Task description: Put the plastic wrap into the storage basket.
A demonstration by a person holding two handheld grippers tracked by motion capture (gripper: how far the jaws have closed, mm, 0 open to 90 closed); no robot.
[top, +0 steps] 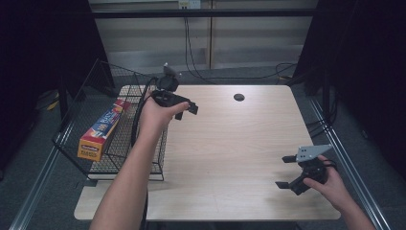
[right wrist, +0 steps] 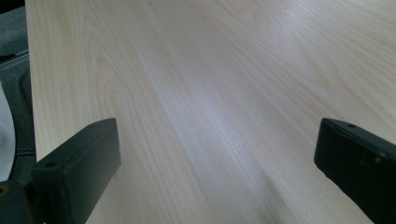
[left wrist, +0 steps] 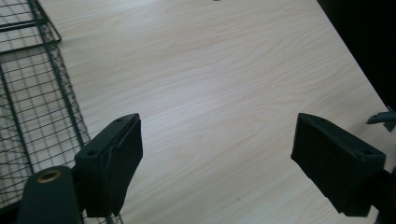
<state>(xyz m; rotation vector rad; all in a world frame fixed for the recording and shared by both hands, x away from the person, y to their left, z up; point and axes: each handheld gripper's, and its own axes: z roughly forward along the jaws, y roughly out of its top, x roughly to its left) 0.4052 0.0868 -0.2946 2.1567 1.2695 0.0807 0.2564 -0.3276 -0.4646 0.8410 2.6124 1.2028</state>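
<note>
A long orange and blue box (top: 102,128) lies inside the black wire basket (top: 143,158) at the table's left side. My left gripper (top: 186,111) hangs over the table just right of the basket's far corner, open, with only bare wood between its jaws (left wrist: 219,154). The basket's mesh (left wrist: 28,93) runs along the left of the left gripper view. My right gripper (top: 286,171) rests near the table's front right corner, open and holding nothing; bare tabletop lies between its jaws (right wrist: 215,158).
The light wooden table (top: 230,143) has a dark round hole (top: 239,97) near its far edge. Cables (top: 201,72) trail on the floor behind it. Dark panels stand at both sides. The tip of the right gripper (left wrist: 383,117) peeks in at the left gripper view's right edge.
</note>
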